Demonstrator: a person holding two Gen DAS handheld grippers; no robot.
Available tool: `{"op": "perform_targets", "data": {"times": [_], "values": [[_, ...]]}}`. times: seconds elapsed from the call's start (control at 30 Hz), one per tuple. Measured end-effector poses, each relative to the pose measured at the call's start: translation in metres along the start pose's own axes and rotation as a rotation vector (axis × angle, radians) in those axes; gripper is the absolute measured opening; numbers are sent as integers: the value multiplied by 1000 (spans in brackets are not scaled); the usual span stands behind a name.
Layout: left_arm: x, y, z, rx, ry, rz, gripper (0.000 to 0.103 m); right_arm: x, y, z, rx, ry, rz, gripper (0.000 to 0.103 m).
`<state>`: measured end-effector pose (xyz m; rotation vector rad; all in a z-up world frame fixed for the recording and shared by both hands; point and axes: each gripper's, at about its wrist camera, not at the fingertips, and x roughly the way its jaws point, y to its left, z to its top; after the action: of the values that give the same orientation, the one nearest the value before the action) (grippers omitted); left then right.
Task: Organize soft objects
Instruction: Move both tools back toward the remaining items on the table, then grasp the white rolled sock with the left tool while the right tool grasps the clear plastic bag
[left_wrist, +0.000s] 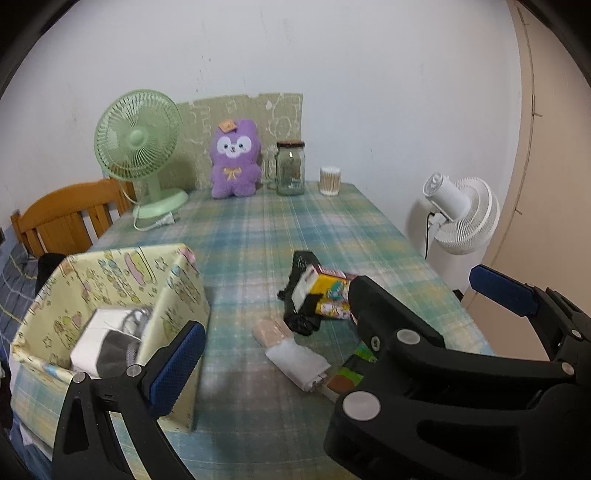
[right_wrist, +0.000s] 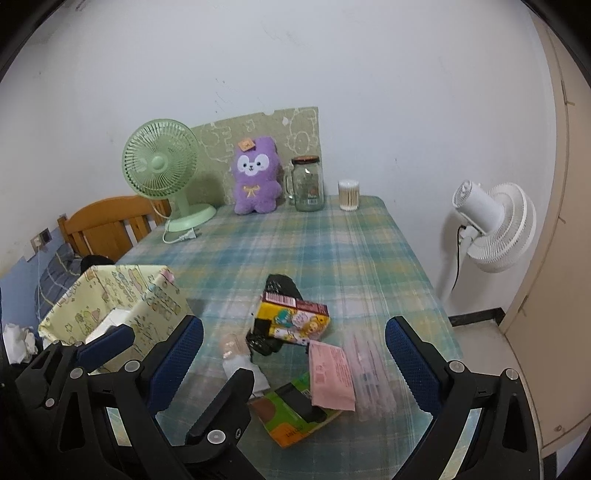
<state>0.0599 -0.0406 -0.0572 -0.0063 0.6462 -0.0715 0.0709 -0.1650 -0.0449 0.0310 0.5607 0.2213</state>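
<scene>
A pale yellow patterned fabric box (left_wrist: 122, 295) stands at the table's left, also in the right wrist view (right_wrist: 122, 295); it holds white and grey soft items (left_wrist: 107, 343). A heap lies at the table's middle: a yellow printed pack (left_wrist: 328, 291) (right_wrist: 291, 317), black cloth (right_wrist: 280, 288), a white roll (left_wrist: 299, 360), a beige roll (left_wrist: 269, 330), a pink pack (right_wrist: 330, 373), a green pack (right_wrist: 291, 417). My left gripper (left_wrist: 343, 321) is open beside the box. My right gripper (right_wrist: 295, 350) is open above the heap.
At the back stand a green desk fan (left_wrist: 140, 147), a purple plush toy (left_wrist: 234, 158), a glass jar (left_wrist: 290, 168) and a cotton swab tub (left_wrist: 329, 180). A white floor fan (right_wrist: 491, 225) stands right of the table, a wooden chair (left_wrist: 66, 214) left.
</scene>
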Motion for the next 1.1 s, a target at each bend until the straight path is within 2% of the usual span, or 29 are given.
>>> {"op": "perform_targets", "data": {"times": [0.2, 0.43, 0.6, 0.8, 1.03, 1.1], "values": [[19, -6, -10, -4, 68, -14, 101, 15, -10, -13, 26, 39, -6, 100], [39, -11, -19, 2, 109, -19, 99, 34, -19, -24, 35, 87, -14, 99], [49, -17, -26, 13, 138, -29, 92, 43, -26, -33, 43, 121, -17, 96], [55, -26, -30, 56, 122, -1, 87, 50, -33, -40, 50, 146, -30, 89], [66, -26, -22, 46, 126, 23, 85, 58, -41, -33, 61, 148, -34, 83], [71, -22, -19, 26, 137, 44, 77, 61, -44, -31, 70, 154, -33, 80]]}}
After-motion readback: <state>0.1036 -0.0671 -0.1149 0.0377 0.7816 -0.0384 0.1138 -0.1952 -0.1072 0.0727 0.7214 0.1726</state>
